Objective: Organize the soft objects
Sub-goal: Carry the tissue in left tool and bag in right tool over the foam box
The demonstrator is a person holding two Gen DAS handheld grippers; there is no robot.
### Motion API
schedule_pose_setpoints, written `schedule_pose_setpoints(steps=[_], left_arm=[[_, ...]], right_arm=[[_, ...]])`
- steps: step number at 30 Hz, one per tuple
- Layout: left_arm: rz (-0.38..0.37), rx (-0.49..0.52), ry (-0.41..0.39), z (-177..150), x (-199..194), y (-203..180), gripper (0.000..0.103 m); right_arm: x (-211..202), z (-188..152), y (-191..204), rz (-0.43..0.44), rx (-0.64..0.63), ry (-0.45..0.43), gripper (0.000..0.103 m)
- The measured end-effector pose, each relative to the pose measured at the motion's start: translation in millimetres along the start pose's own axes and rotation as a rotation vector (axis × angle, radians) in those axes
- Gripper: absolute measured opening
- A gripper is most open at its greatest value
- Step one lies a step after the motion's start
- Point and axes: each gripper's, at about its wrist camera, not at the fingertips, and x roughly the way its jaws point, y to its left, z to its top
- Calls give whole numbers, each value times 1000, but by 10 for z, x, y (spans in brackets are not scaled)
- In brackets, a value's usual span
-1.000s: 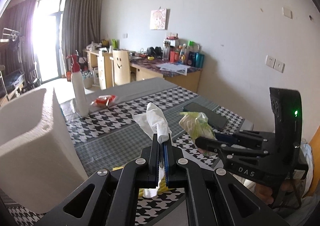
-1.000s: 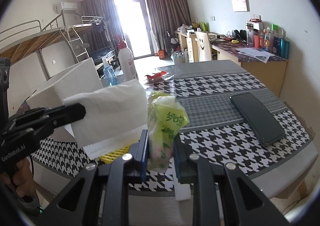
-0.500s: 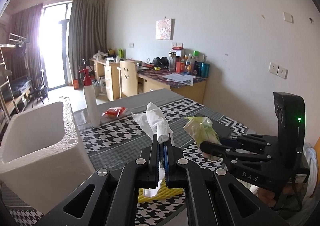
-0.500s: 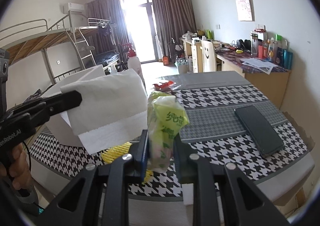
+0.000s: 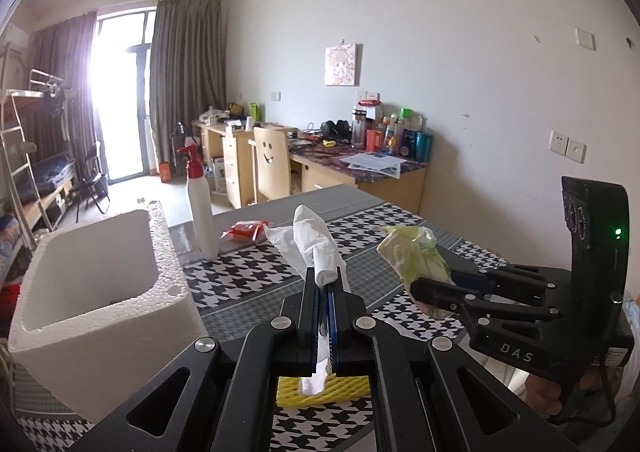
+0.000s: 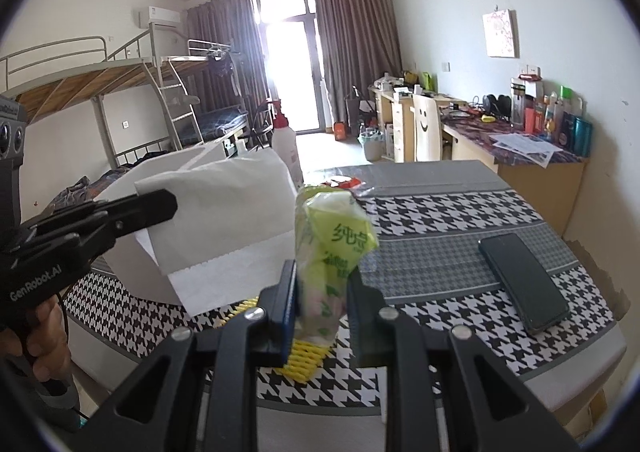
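My left gripper (image 5: 325, 284) is shut on a white tissue (image 5: 314, 248) that hangs unfolded in the air; it also shows in the right wrist view (image 6: 216, 224), held by the left gripper (image 6: 166, 204). My right gripper (image 6: 322, 284) is shut on a green tissue pack (image 6: 332, 248), also seen in the left wrist view (image 5: 412, 256). Both are held above the table. A yellow foam net (image 5: 322, 390) lies on the table below the grippers. A white foam box (image 5: 92, 292) stands at the left, open at the top.
A houndstooth cloth covers the table (image 6: 440, 212). A black phone (image 6: 524, 282) lies at the right. A white spray bottle with a red top (image 5: 199, 204) and a red packet (image 5: 246, 230) are at the far side. The table's front edge is close below.
Both grippers have risen and drawn back from the foam box, which now shows its open top. The tissue and the green pack stay gripped.
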Motion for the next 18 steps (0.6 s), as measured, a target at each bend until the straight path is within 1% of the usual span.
schedule_pose_setpoints(steps=[12, 18], left_arm=[[31, 4, -29, 127, -2, 57, 4], [43, 14, -38, 129, -39, 56, 4]], right_arm=[[12, 119, 58, 14, -19, -24, 26], [14, 174, 83, 17, -27, -38, 26]])
